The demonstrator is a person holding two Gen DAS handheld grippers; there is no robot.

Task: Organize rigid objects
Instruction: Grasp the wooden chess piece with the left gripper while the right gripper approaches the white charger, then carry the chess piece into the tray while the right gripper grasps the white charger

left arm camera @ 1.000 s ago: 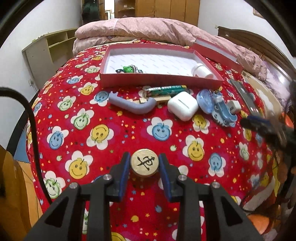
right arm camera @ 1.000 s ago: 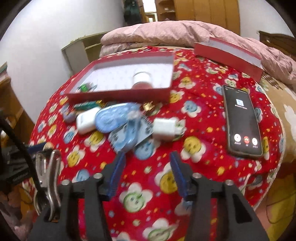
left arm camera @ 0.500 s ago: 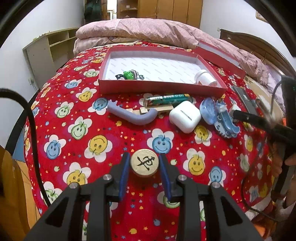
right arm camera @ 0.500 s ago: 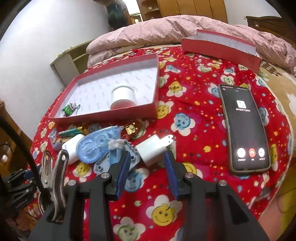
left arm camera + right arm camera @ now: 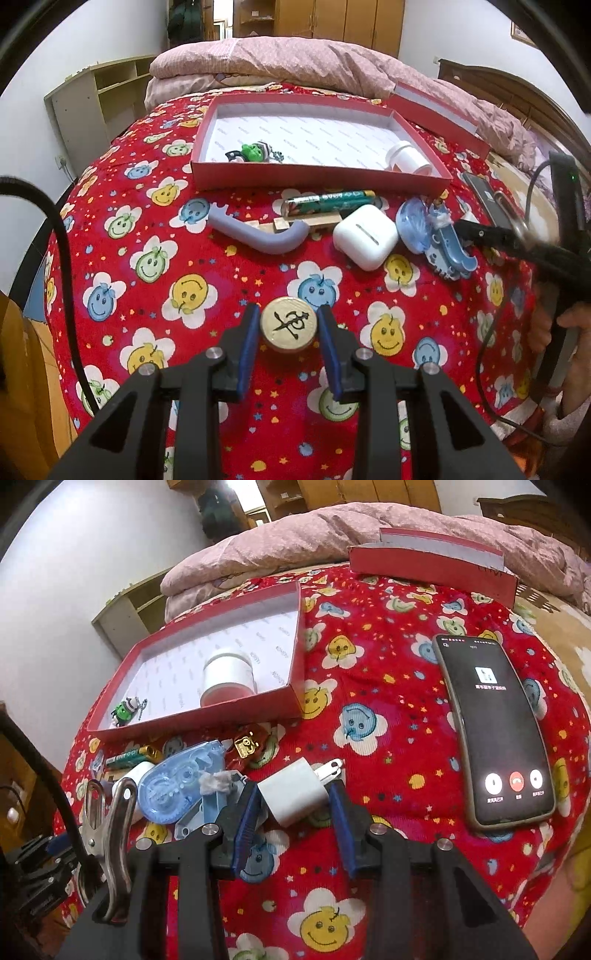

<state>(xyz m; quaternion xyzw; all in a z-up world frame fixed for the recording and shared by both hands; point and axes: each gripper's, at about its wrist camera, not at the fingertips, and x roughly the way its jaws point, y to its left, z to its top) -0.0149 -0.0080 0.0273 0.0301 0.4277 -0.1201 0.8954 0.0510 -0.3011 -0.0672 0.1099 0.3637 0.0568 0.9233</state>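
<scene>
Items, bed surface, ahead of the red tray (image 5: 317, 176): grey curved hook-shaped piece (image 5: 258, 236); two green batteries (image 5: 328, 201) on a small wooden strip; white earbud case (image 5: 365, 236); blue correction-tape dispenser (image 5: 177, 786) with a shred of white tape at its nose; pale blue toothed clip (image 5: 448, 254); red-and-gold charm (image 5: 248, 746); white plug-in charger (image 5: 297, 790). These lie crowded together just before the tray's near wall, several touching. The dispenser and clip lie immediately left of the charger, touching or nearly touching the right gripper's left jaw.

In the tray: green toy keychain (image 5: 255, 152), near-left corner; white jar with red base (image 5: 229, 681), lying on its side at the near-right.

Apart, to the right: black smartphone (image 5: 496, 731), screen lit, flat on the bed. Red tray lid (image 5: 432, 566) farther back against the quilt.

Left gripper (image 5: 289, 332): jaws pinching a round wooden chess piece (image 5: 289, 328), black character facing up, lifted above the cover, well short of the tray.

Right gripper (image 5: 295, 808): jaws have just been closing; the charger sits between them, the left jaw against its side, the right jaw at its prong end; whether they grip it cannot be told.

Surface: bed under a red cover (image 5: 147, 266) printed with smiley-face flowers. Room: pink quilt (image 5: 280, 62) heaped behind, wooden headboard right, pale open shelving left, wooden wardrobe at the back.
</scene>
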